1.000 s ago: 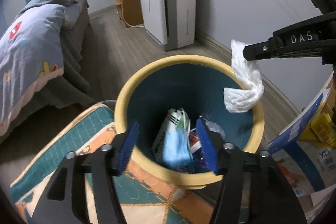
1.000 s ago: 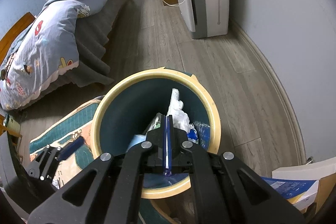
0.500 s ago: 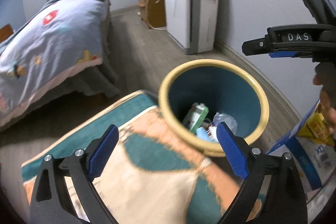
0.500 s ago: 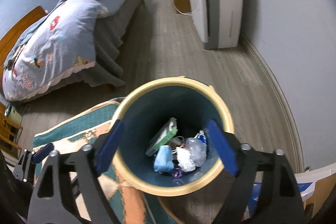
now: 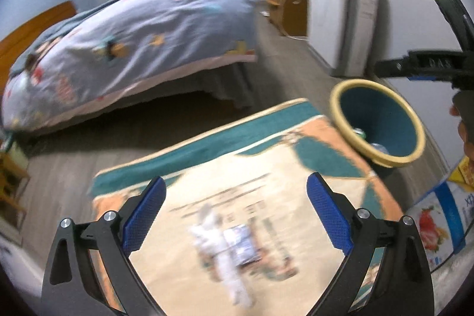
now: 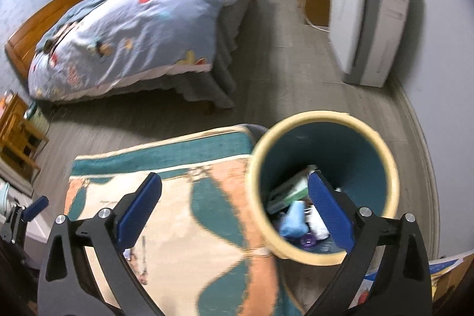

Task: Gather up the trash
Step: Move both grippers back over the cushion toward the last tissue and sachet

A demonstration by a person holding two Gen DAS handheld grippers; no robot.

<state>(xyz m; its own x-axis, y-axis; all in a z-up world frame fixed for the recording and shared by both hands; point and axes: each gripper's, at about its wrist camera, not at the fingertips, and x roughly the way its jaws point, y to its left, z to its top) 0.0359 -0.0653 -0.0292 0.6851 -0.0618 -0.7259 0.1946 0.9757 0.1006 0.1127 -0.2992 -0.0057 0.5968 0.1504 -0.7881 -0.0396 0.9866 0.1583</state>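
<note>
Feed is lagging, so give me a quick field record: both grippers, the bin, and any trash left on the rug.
left gripper: open, empty, over the rug
right gripper: open, empty, at the near left edge of the bin's mouth
bin: upright on the floor at the rug's corner, trash inside
leftover trash: white crumpled piece and small blue-white packet on the rug, between the left gripper's fingers in view, blurred

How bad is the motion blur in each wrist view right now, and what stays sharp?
Left wrist: heavy smear across rug, bed and the white trash on the rug; left gripper sharp. Right wrist: milder smear, worst on bin rim and purifier; right gripper sharp. Both: dim light, fisheye bending and dark corners.
</note>
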